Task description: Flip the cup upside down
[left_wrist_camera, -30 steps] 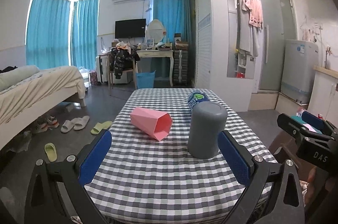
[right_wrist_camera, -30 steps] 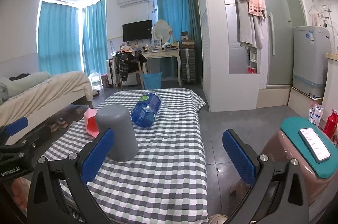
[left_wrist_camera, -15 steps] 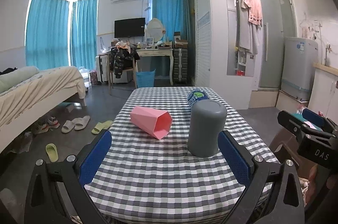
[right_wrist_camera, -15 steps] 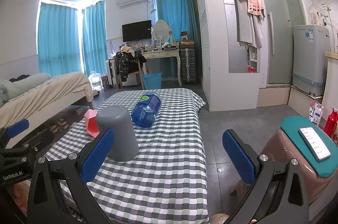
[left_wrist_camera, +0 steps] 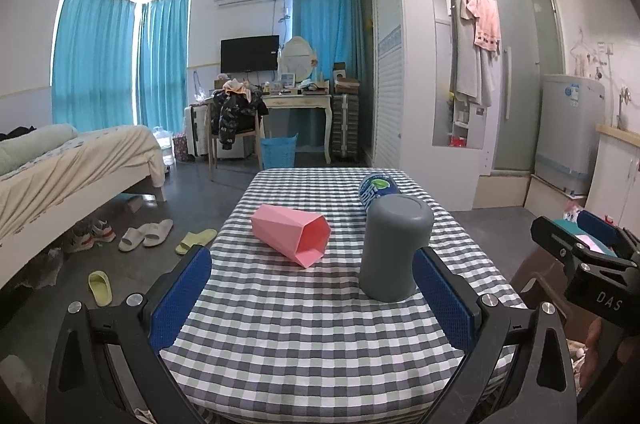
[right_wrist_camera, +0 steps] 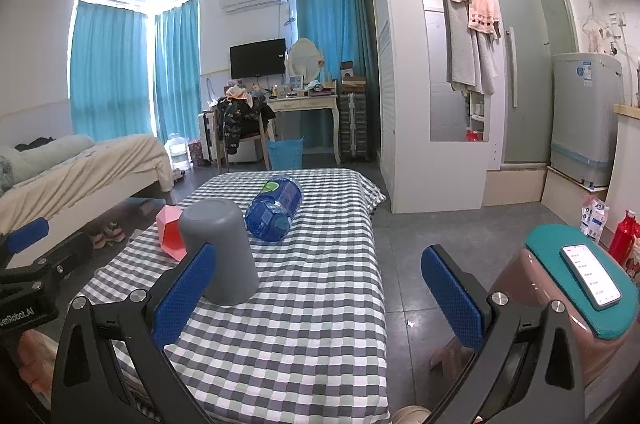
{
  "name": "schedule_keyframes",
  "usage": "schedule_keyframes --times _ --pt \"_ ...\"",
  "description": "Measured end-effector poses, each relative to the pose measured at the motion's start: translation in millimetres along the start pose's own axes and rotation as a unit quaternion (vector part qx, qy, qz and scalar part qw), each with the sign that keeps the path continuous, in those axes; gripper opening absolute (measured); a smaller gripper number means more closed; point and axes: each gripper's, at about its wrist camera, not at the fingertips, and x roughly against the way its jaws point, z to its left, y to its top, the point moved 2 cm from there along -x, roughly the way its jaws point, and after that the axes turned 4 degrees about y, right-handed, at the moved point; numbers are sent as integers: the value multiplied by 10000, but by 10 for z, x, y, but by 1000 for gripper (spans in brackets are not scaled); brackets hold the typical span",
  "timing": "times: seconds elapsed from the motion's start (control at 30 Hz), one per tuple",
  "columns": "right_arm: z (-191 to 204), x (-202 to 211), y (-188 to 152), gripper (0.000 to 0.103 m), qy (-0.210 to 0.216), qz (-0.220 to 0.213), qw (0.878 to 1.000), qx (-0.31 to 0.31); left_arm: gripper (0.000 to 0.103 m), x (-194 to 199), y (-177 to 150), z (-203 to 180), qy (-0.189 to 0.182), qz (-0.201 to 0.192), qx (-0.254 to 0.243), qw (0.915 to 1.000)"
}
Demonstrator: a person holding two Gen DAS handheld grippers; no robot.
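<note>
A grey cup (left_wrist_camera: 394,246) stands mouth-down on the checked tablecloth (left_wrist_camera: 312,320); it also shows in the right wrist view (right_wrist_camera: 220,250). A pink faceted cup (left_wrist_camera: 292,234) lies on its side to its left, mouth towards me, and shows partly behind the grey cup in the right wrist view (right_wrist_camera: 170,232). My left gripper (left_wrist_camera: 316,298) is open and empty, just short of both cups. My right gripper (right_wrist_camera: 322,298) is open and empty, at the table's right edge, with the grey cup beyond its left finger.
A blue water bottle (right_wrist_camera: 276,208) lies on its side behind the grey cup. A stool with a teal top (right_wrist_camera: 580,284) holding a phone stands right of the table. A bed (left_wrist_camera: 72,168) and slippers (left_wrist_camera: 148,232) are on the left.
Both grippers have drifted only slightly; the view is almost the same. The cups and bottle have not moved.
</note>
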Motion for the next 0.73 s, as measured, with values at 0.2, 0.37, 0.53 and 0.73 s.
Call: schedule_keyframes --times 0.2,0.37,0.53,0.73 --pt "1 5 -9 103 12 31 10000 -7 103 23 -5 -45 -1 -15 -61 10000" --pt "18 -1 -12 103 7 58 10000 22 103 18 -8 -54 6 15 -49 10000" --pt "39 -14 -10 103 -25 59 10000 67 103 14 -7 -51 13 20 -49 10000" --pt "48 -29 -19 103 -33 86 9999 83 103 -4 -22 -60 -1 48 -83 10000"
